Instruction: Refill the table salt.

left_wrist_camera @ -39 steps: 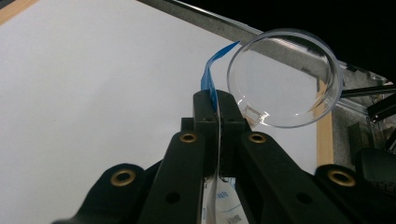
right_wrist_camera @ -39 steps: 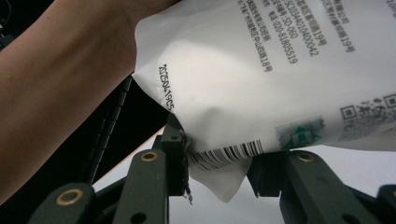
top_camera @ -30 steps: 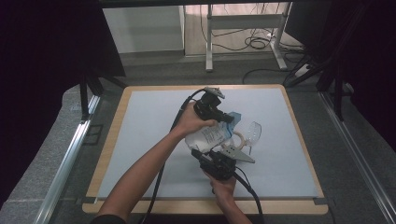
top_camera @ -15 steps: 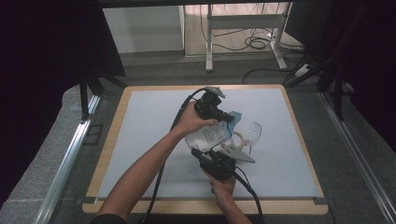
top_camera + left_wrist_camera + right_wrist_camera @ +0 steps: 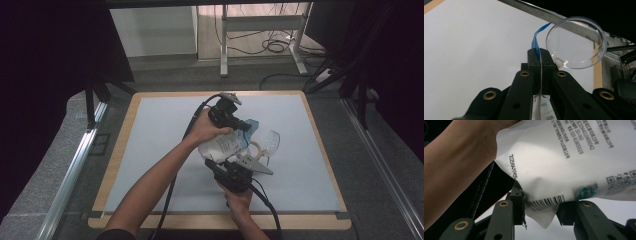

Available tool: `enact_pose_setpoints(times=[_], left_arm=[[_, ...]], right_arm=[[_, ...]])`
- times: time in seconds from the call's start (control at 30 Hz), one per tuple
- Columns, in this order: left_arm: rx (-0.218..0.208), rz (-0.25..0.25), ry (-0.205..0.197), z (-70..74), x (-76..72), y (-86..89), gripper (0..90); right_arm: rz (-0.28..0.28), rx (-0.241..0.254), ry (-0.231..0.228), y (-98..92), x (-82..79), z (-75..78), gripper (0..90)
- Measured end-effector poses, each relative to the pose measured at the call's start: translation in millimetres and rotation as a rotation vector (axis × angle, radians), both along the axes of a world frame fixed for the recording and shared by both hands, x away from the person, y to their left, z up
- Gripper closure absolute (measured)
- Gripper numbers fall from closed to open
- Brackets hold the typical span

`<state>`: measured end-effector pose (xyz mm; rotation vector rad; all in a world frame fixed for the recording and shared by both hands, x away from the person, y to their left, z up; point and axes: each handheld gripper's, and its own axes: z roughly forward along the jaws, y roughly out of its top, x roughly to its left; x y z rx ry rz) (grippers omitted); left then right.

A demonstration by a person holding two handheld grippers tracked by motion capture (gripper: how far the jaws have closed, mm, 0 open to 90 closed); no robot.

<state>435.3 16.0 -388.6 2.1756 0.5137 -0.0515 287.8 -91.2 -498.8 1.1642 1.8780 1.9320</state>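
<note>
A white printed pouch (image 5: 222,145) with a blue top strip (image 5: 535,42) hangs over the middle of the table between both grippers. My left gripper (image 5: 245,125) comes in from above and is shut on the pouch's thin top edge (image 5: 540,56). From below, my right gripper (image 5: 216,164) holds the pouch's bottom corner by the barcode (image 5: 544,205), jaws pressed on either side of it (image 5: 541,212). The pouch (image 5: 564,157) sags above those jaws. A clear glass (image 5: 270,142) lies just right of the pouch, and its round rim (image 5: 576,42) shows beyond the left jaws.
The white mat (image 5: 150,130) covers a wood-edged table (image 5: 117,150). Metal rails run along both sides, and desk legs with cables (image 5: 270,45) stand on the floor beyond the far edge. Black cables trail from both grippers toward the near edge.
</note>
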Motion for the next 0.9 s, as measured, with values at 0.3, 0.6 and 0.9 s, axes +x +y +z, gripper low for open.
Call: enact_pose_setpoints(times=[0.3, 0.6, 0.9], left_arm=[[0.007, -0.004, -0.004, 1.0, 0.1, -0.8, 89.7], [0.014, -0.01, -0.002, 0.5, 1.5, -1.7, 89.7], [0.019, -0.014, -0.005, 2.1, 3.0, -2.2, 89.7]], right_arm=[[-0.001, 0.013, 0.006, -0.2, -0.3, 0.7, 64.5], [-0.019, 0.012, 0.007, 2.4, -0.7, 0.8, 64.6], [-0.027, 0.021, 0.009, 3.6, 0.4, 1.9, 64.7]])
